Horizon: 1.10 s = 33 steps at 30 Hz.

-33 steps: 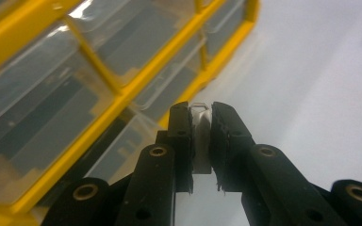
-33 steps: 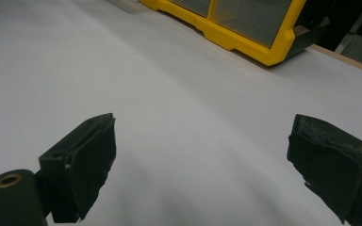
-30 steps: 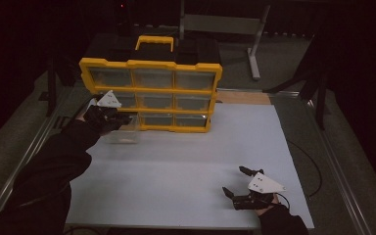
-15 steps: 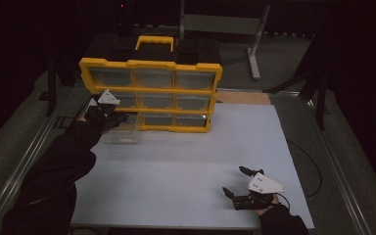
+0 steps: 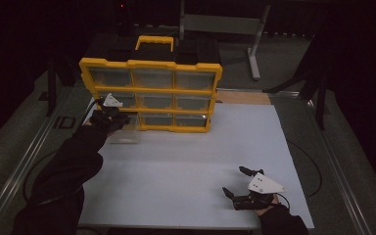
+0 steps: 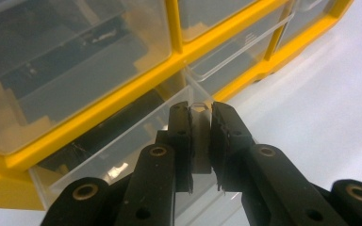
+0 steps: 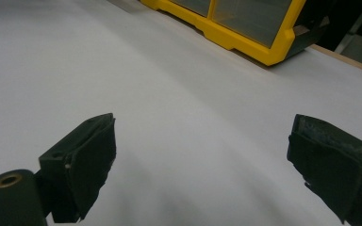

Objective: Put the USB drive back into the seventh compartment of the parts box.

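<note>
A yellow organizer [image 5: 151,93] with clear drawers stands upright at the back of the white table [image 5: 186,156]. One clear drawer [image 5: 125,132] is drawn out in front of its bottom-left slot, low over the table. My left gripper [image 5: 119,120] is shut on the drawer's front wall. In the left gripper view the two pads pinch the clear drawer [image 6: 118,155] at its upper edge, under the organizer's yellow frame [image 6: 122,101]. My right gripper [image 5: 237,182] lies open near the table's front right. In the right gripper view it [image 7: 202,160] is wide apart and holds nothing.
A black case with a yellow handle [image 5: 154,43] sits behind the organizer. A metal stand [image 5: 254,44] is at the back right. Rails run along both table sides. Bare white surface lies between the two grippers. The organizer's corner [image 7: 273,52] shows far off in the right gripper view.
My left gripper has sunk a little toward the table with the clear drawer in its grip. The right gripper has stayed where it was.
</note>
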{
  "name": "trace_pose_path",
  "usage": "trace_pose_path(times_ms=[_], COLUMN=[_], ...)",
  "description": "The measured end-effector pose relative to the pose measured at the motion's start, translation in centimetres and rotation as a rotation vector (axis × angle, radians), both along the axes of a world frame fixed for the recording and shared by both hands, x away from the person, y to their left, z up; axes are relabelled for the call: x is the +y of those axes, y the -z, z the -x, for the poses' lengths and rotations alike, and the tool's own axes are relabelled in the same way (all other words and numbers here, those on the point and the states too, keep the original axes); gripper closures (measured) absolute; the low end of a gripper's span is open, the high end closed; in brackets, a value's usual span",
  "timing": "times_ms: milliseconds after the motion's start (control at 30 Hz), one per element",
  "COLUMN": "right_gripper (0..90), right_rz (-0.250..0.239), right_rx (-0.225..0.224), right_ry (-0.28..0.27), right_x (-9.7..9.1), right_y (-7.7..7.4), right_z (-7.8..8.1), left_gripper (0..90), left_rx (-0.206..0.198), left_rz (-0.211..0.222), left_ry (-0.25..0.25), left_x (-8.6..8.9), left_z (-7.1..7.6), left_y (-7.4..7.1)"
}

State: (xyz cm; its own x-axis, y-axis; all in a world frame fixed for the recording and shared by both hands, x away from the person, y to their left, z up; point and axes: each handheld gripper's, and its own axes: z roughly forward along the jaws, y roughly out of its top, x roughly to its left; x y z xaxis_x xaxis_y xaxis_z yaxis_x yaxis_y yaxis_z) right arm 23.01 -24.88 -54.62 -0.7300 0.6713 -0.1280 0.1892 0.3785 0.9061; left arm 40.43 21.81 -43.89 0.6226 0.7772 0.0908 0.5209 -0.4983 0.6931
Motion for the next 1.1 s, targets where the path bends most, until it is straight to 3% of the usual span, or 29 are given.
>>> trace_pose_path(times_ms=[167,400,600,767,800,867,1100], right_gripper=[8.8,8.8,8.8,8.8,8.8,8.8,8.8], right_rz=[-0.001,-0.001,0.002,-0.001,0.0,-0.004,-0.003], right_rx=[-0.001,-0.001,-0.002,0.0,-0.001,0.004,0.004], right_ry=[0.001,0.001,0.0,0.0,0.003,0.003,0.0], right_x=[0.0,0.0,-0.1,-0.1,0.0,-0.1,-0.2], right_y=[0.0,0.0,0.0,0.0,0.0,0.0,0.0], right_z=[0.0,0.0,0.0,0.0,0.0,0.0,0.0], left_gripper=[79.7,79.0,58.6,49.4,42.3,37.9,22.5], left_rx=[-0.001,0.028,-0.007,-0.019,-0.032,-0.026,-0.014], left_rz=[0.003,0.001,0.019,0.023,0.03,0.044,0.029], left_ry=[-0.007,-0.012,-0.033,-0.028,-0.042,-0.049,-0.055], left_x=[-0.1,-0.2,-0.1,0.0,0.1,0.1,-0.1], left_z=[-0.2,-0.5,-0.2,0.0,0.2,0.3,0.7], left_y=[0.4,0.9,0.2,-0.2,-0.6,-0.7,-0.7])
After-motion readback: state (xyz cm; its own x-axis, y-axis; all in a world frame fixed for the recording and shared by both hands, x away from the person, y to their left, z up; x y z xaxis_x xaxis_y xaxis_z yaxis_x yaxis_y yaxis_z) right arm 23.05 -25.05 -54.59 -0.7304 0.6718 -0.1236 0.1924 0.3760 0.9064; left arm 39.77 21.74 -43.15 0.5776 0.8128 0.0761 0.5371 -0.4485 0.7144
